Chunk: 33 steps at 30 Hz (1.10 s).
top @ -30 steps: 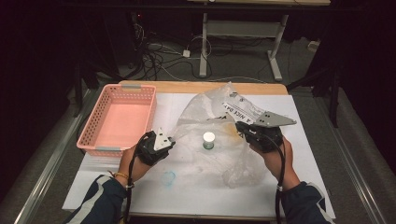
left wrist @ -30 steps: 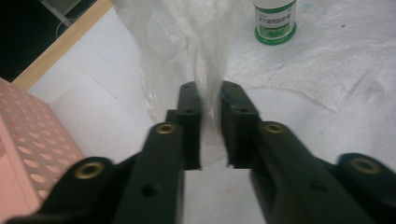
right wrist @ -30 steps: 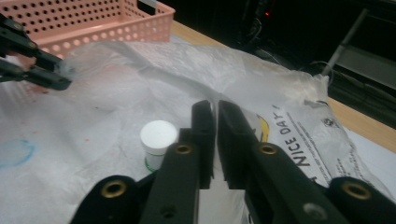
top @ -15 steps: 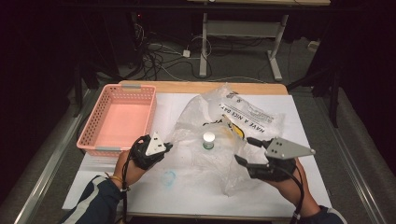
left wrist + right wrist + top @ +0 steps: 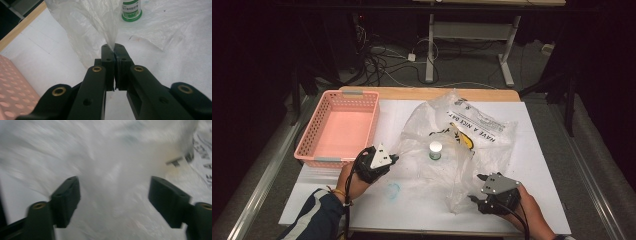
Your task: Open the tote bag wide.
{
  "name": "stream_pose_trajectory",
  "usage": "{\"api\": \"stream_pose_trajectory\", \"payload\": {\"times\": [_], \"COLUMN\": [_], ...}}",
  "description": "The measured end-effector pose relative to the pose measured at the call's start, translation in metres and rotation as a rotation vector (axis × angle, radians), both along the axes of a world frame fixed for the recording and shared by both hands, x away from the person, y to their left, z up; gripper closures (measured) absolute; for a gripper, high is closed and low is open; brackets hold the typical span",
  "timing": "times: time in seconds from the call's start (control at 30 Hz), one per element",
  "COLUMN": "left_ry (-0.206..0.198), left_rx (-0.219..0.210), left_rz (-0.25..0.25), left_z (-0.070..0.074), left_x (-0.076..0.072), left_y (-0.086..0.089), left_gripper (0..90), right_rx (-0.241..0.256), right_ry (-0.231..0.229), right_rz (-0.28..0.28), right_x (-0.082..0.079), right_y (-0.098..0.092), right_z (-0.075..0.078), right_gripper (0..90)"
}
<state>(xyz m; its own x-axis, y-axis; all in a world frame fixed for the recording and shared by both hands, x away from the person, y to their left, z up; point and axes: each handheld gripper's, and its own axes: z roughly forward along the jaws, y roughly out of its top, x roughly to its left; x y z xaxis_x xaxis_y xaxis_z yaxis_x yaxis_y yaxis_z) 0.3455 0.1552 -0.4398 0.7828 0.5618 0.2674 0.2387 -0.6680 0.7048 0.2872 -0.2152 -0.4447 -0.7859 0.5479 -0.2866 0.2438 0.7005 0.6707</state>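
A clear plastic bag (image 5: 472, 135) with black and yellow print lies spread over the middle of the table. A small white-capped bottle with a green label (image 5: 435, 150) stands upright inside it, also visible in the left gripper view as the bottle (image 5: 131, 10). My left gripper (image 5: 393, 158) is shut on the bag's left edge, the film (image 5: 100, 22) rising from between its closed jaws. My right gripper (image 5: 476, 190) is near the front right of the table by the bag's near corner. Its jaws stand wide open, with blurred bag plastic (image 5: 115, 170) ahead of them.
A pink perforated basket (image 5: 314, 130) sits at the left of the table. White paper (image 5: 412, 200) covers the tabletop, with a bluish ring mark (image 5: 393, 190) near the left hand. Beyond the far edge are cables and desk legs on the floor.
My right gripper has moved from the bag's top right, back toward the front right of the table, and now stands open. The left gripper has held its grip almost still.
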Motion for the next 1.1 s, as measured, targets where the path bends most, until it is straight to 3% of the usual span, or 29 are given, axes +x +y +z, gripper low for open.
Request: {"api": "stream_pose_trajectory", "payload": {"times": [0.07, 0.1, 0.23, 0.27, 0.37, 0.4, 0.43, 0.57, 0.67, 0.77, 0.83, 0.87, 0.9, 0.93, 0.97, 1.03, 1.1], "left_ry": [0.0, 0.0, -0.001, -0.005, -0.028, -0.038, -0.051, -0.054, -0.048, -0.028, 0.0, -0.001, 0.001, 0.005, 0.012, 0.034, 0.032], "left_rx": [-0.002, -0.002, -0.018, -0.024, -0.04, -0.04, -0.037, -0.044, -0.03, -0.016, -0.004, 0.007, 0.015, 0.022, 0.027, 0.031, 0.038], "left_rz": [-0.007, -0.008, -0.003, 0.001, 0.017, 0.03, 0.057, 0.114, 0.143, 0.151, 0.124, 0.107, 0.099, 0.089, 0.08, 0.055, 0.046], "left_z": [-0.001, -0.001, -0.001, -0.001, -0.001, -0.001, -0.001, -0.003, -0.005, -0.008, -0.01, -0.011, -0.012, -0.012, -0.012, -0.012, -0.012], "left_x": [0.0, 0.0, 0.0, 0.001, 0.001, 0.002, 0.002, 0.006, 0.011, 0.017, 0.02, 0.021, 0.021, 0.021, 0.021, 0.019, 0.018], "left_y": [-0.001, -0.001, -0.001, -0.001, -0.002, -0.002, -0.003, -0.004, -0.008, -0.012, -0.014, -0.015, -0.016, -0.017, -0.017, -0.016, -0.016], "left_gripper": [85.8, 85.8, 84.2, 84.2, 70.3, 67.9, 59.9, 40.7, 35.0, 38.9, 53.9, 53.9, 62.3, 76.6, 76.6, 86.9, 87.0], "right_rx": [0.035, 0.035, 0.093, 0.093, 0.115, 0.12, 0.129, 0.149, 0.151, 0.172, 0.181, 0.181, 0.183, 0.18, 0.18, 0.183, 0.186], "right_ry": [0.023, 0.023, -0.006, -0.006, -0.033, -0.034, -0.039, -0.063, -0.077, -0.089, -0.094, -0.094, -0.094, -0.094, -0.094, -0.095, -0.095], "right_rz": [-0.011, -0.011, -0.062, -0.062, -0.082, -0.086, -0.089, -0.111, -0.123, -0.141, -0.145, -0.145, -0.146, -0.146, -0.146, -0.145, -0.142], "right_x": [0.006, 0.006, 0.013, 0.013, 0.014, 0.014, 0.014, 0.014, 0.014, 0.015, 0.016, 0.016, 0.017, 0.017, 0.017, 0.017, 0.017], "right_y": [-0.003, -0.003, -0.01, -0.01, -0.013, -0.014, -0.015, -0.017, -0.02, -0.024, -0.026, -0.026, -0.026, -0.026, -0.026, -0.025, -0.025], "right_z": [-0.003, -0.003, 0.002, 0.002, 0.005, 0.007, 0.007, 0.011, 0.012, 0.014, 0.015, 0.015, 0.015, 0.014, 0.014, 0.014, 0.014], "right_gripper": [68.0, 68.0, 87.3, 87.3, 89.2, 89.5, 89.7, 90.0, 90.0, 90.0, 90.0, 90.0, 90.0, 90.0, 90.0, 90.0, 90.0]}}
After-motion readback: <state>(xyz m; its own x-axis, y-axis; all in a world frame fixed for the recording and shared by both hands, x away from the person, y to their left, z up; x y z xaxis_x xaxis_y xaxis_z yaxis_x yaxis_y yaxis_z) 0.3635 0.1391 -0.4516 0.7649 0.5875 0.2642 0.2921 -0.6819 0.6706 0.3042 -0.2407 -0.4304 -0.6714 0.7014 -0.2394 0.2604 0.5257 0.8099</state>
